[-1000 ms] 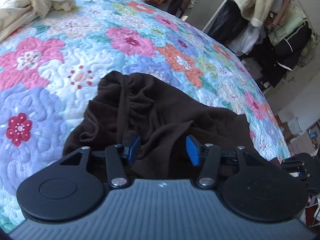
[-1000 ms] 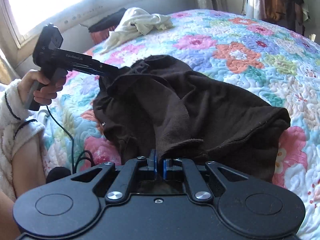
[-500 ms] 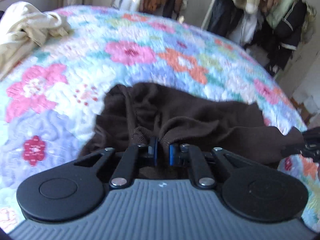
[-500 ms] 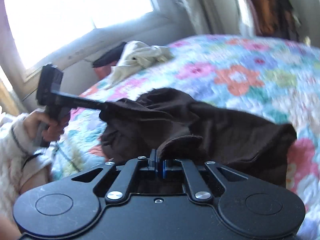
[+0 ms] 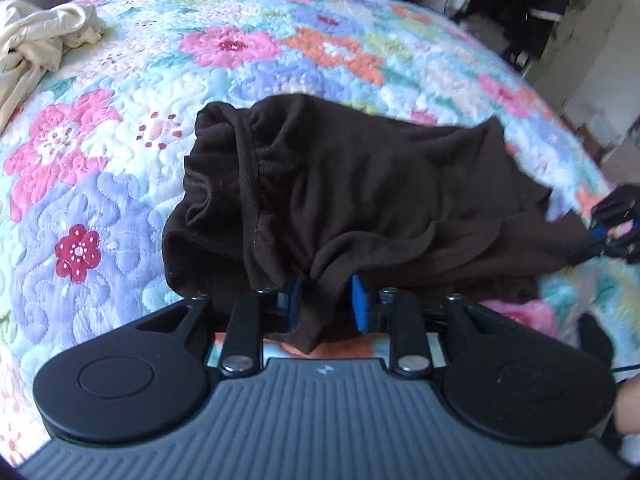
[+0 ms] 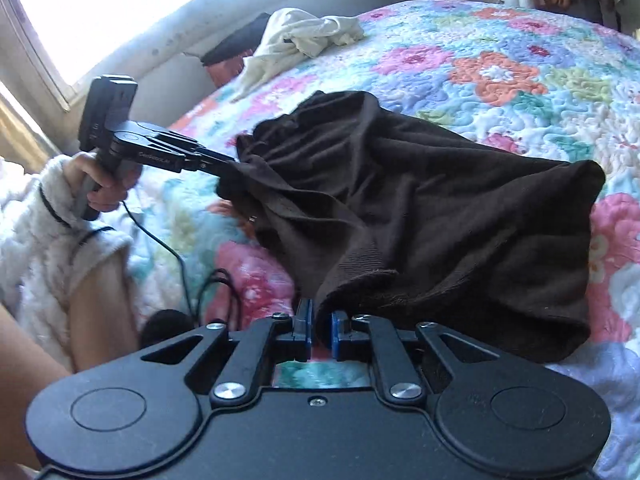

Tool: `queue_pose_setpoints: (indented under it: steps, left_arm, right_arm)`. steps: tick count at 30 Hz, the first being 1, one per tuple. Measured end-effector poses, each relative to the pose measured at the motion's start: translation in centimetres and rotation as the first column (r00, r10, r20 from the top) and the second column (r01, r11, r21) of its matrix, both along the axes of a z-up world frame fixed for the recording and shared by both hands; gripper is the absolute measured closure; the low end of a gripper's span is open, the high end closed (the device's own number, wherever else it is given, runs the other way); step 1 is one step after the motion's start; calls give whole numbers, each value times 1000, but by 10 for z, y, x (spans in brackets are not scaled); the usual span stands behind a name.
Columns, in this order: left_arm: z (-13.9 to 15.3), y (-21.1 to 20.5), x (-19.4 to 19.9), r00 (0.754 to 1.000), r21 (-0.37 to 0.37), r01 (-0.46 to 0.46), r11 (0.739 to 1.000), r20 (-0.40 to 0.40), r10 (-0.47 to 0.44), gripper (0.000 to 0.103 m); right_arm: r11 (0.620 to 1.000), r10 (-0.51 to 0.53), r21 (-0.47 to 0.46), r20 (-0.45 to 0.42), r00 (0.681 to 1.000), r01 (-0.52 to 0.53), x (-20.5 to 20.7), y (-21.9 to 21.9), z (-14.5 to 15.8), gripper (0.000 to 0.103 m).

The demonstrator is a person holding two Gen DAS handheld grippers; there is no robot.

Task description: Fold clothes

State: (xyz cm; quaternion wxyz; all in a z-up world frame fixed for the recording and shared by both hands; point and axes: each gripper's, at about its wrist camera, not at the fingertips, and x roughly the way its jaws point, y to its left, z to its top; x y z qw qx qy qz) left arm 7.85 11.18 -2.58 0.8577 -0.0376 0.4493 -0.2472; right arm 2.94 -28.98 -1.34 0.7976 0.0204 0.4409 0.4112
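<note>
The brown garment [image 5: 360, 192] was lying bunched on the flowered quilt [image 5: 120, 208] of the bed, its long axis stretched from the left gripper [image 5: 326, 300] to the right gripper [image 6: 319, 334], so each gripper was placed at one end and neither was clearly nearer. A fold of the cloth was hanging between the blue pads of the left gripper, which were seen apart and not pressing it, while the right gripper was only slightly parted with the hem at its tips. Compared with half a second earlier, when both were clenched on the cloth, both jaws had just been opening.
</note>
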Motion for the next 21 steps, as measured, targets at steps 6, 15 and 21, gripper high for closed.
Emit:
queue_pose_setpoints:
  steps: [6, 15, 21]
  left_arm:
    - [12, 20, 8, 992, -44, -120, 992, 23, 121, 69]
    - [-4, -28, 17, 994, -18, 105, 994, 7, -105, 35]
    - [-25, -42, 18, 992, 153, 125, 980, -23, -122, 69]
  right_arm:
    - [992, -78, 95, -10, 997, 78, 11, -5, 8, 59]
    - [970, -206, 107, -134, 969, 221, 36, 3, -24, 54]
    - [978, -188, 73, -106, 976, 196, 41, 10, -29, 95]
